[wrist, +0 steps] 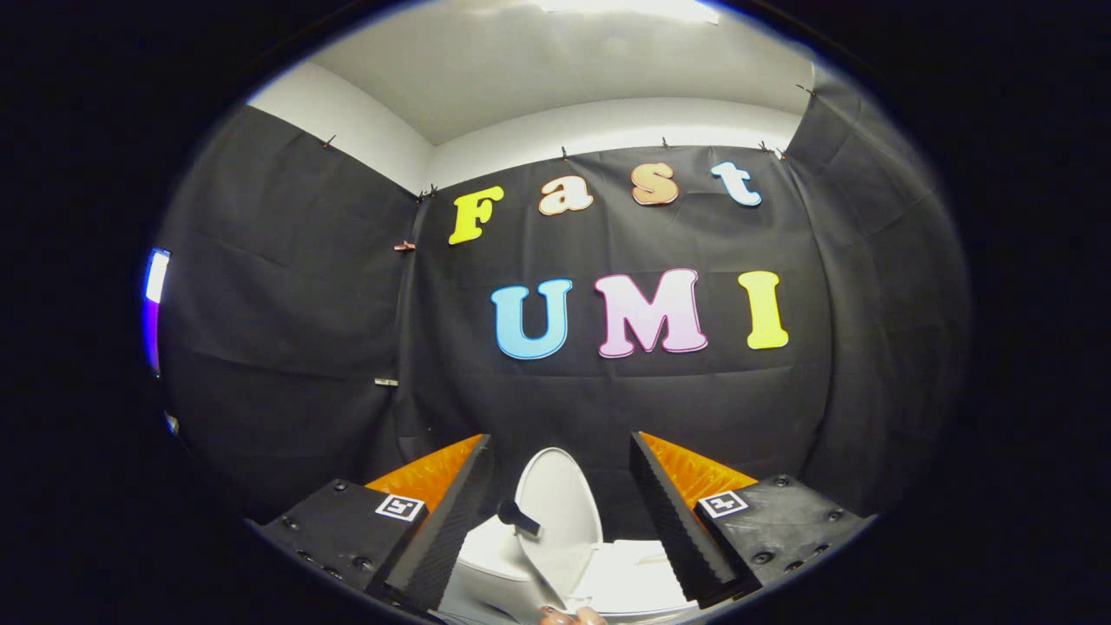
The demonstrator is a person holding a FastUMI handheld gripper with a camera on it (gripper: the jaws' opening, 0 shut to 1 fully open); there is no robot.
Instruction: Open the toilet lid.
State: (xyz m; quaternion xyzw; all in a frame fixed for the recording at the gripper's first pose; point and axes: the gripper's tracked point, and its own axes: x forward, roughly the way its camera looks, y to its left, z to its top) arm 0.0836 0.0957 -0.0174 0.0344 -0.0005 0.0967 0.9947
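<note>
Between the parted tool fingers stands one raised toilet lid.

Toilet base cut off below, sides hidden behind gripper fingers

Gripper is wide open, both fingers spread well apart and pointing forward, nothing pinched between them. Down low between the fingers you can just see a couple of fingertips poking in.
</note>
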